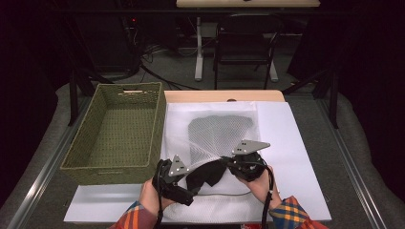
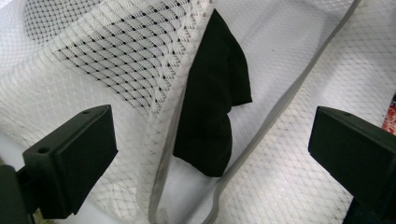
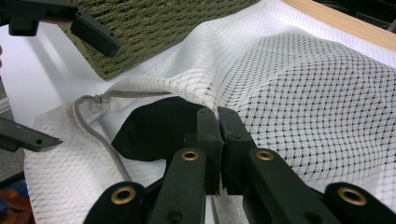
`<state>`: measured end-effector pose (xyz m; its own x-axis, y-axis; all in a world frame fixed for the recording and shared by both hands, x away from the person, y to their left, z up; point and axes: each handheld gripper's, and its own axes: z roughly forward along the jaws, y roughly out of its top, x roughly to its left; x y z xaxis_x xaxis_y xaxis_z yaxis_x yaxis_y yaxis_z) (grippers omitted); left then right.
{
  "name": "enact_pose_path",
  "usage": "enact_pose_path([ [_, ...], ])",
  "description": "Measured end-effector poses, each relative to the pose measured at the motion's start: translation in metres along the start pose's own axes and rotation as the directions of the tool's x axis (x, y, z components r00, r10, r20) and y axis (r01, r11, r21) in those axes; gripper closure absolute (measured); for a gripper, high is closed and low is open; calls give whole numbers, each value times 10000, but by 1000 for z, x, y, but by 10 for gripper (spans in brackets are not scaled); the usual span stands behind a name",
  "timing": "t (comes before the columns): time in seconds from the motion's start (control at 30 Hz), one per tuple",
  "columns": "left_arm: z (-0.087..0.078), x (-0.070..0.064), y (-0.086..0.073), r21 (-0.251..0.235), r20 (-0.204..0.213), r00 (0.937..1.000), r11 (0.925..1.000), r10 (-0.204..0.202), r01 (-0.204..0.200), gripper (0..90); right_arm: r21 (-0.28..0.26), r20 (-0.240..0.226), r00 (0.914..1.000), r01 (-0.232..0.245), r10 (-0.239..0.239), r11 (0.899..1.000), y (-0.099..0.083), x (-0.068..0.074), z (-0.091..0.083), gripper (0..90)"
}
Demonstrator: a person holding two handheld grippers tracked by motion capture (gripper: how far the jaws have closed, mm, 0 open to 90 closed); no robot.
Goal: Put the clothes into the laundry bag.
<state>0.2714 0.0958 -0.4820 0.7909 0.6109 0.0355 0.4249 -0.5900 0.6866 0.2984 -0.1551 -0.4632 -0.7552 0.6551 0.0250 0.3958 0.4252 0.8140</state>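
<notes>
A white mesh laundry bag (image 1: 219, 129) lies on a white sheet, with a dark garment showing through it. At its near opening a black cloth (image 1: 205, 174) hangs partly out. My right gripper (image 1: 229, 163) is shut on the bag's upper zipper edge and holds it lifted; the right gripper view shows the pinch (image 3: 217, 122) on the mesh (image 3: 303, 93), just above the black cloth (image 3: 159, 128). My left gripper (image 1: 187, 177) is open at the mouth. Its jaws stand wide apart (image 2: 212, 156) either side of the black cloth (image 2: 210, 116) and the grey zipper (image 2: 163, 154).
A green woven basket (image 1: 114, 164) stands left of the bag, touching the sheet's edge; its wall (image 3: 154, 28) is close behind the left gripper's finger (image 3: 95, 35). The white sheet (image 1: 291, 143) has bare room on the right. A chair (image 1: 246, 43) stands beyond the table.
</notes>
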Motion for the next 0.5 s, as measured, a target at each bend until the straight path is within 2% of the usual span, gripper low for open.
enact_pose_path([
  [0.13,2,3,4,-56,-33,10000,10000,1,-1,13,-3,-6,10000,6,-6,10000,0,1,0,884],
  [0.2,4,5,6,-130,-80,9999,9998,-125,124,15,-13,-6,10000,36,-36,10000,0,1,0,884],
  [0.33,10,5,10,-74,-86,9999,10000,-57,56,31,-18,-11,10000,38,-38,10000,0,1,0,884],
  [0.5,16,4,14,-190,-175,9998,9998,70,-73,96,-10,-25,10000,39,-39,10000,0,1,0,884],
])
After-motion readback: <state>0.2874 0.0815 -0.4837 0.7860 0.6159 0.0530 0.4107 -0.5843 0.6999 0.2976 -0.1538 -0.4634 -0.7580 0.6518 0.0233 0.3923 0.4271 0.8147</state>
